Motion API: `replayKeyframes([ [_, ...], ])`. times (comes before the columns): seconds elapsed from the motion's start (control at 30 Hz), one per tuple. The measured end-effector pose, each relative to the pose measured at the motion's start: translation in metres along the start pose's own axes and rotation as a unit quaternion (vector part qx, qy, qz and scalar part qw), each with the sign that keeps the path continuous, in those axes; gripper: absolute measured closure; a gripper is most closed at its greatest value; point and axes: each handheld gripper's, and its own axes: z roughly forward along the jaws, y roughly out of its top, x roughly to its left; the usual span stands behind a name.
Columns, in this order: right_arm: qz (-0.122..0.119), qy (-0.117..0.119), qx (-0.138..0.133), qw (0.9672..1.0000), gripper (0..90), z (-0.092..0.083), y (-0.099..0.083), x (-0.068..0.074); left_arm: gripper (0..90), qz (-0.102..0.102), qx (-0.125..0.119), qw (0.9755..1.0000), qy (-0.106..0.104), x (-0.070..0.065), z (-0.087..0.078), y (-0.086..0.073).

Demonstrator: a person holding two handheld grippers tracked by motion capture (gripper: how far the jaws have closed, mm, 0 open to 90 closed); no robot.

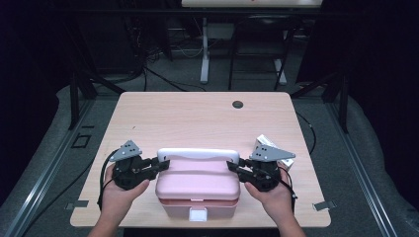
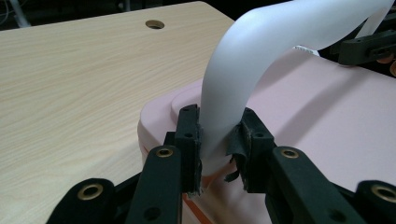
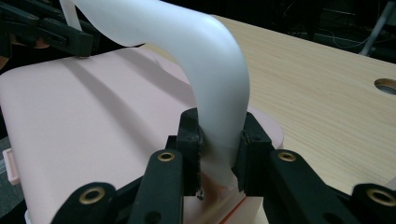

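Note:
A pink lidded box [image 1: 197, 185] with a white arched handle [image 1: 197, 154] stands at the near edge of the table. My left gripper [image 1: 160, 165] is shut on the handle's left end, its pads [image 2: 189, 135] pressing on the white handle [image 2: 243, 79] just above the pink lid [image 2: 327, 121]. At the opposite end my right gripper [image 1: 234, 168] is shut on the handle too. In the right gripper view the handle [image 3: 215, 84] passes between its pads [image 3: 250, 140] and arcs over the lid [image 3: 84, 126]. A white latch [image 1: 198, 214] shows on the box's front.
The wooden table [image 1: 197, 118] has a round cable hole [image 1: 237, 104] near its far edge. A small white box [image 1: 276, 153] lies by my right gripper, partly behind its grey plate. Beyond the table stand desk legs and cables on the floor.

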Motion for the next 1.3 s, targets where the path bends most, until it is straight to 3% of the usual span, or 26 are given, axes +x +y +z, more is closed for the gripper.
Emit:
replayKeyframes([
  [0.2, 0.0, 0.001, 0.008, 1.0, 73.7, -0.001, 0.011, -0.001, 73.1, -0.004, -0.002, 1.0, 0.001, 0.002, -0.002, 0.009],
  [0.4, 0.02, 0.014, 0.013, 0.9996, 73.6, -0.001, 0.02, -0.008, 73.2, -0.011, 0.002, 0.9999, -0.005, 0.006, -0.001, 0.019],
  [0.8, 0.037, 0.021, 0.01, 0.999, 73.3, 0.004, 0.026, -0.017, 73.2, -0.023, -0.002, 0.9996, -0.014, 0.012, 0.0, 0.023],
  [1.07, 0.035, 0.019, 0.003, 0.9992, 73.4, 0.005, 0.025, -0.016, 69.6, -0.029, -0.02, 0.9991, -0.023, 0.012, -0.007, 0.017],
  [1.3, 0.034, 0.019, 0.001, 0.9993, 73.5, 0.004, 0.025, -0.015, 71.2, -0.017, -0.019, 0.9996, -0.009, 0.008, -0.026, 0.007],
])
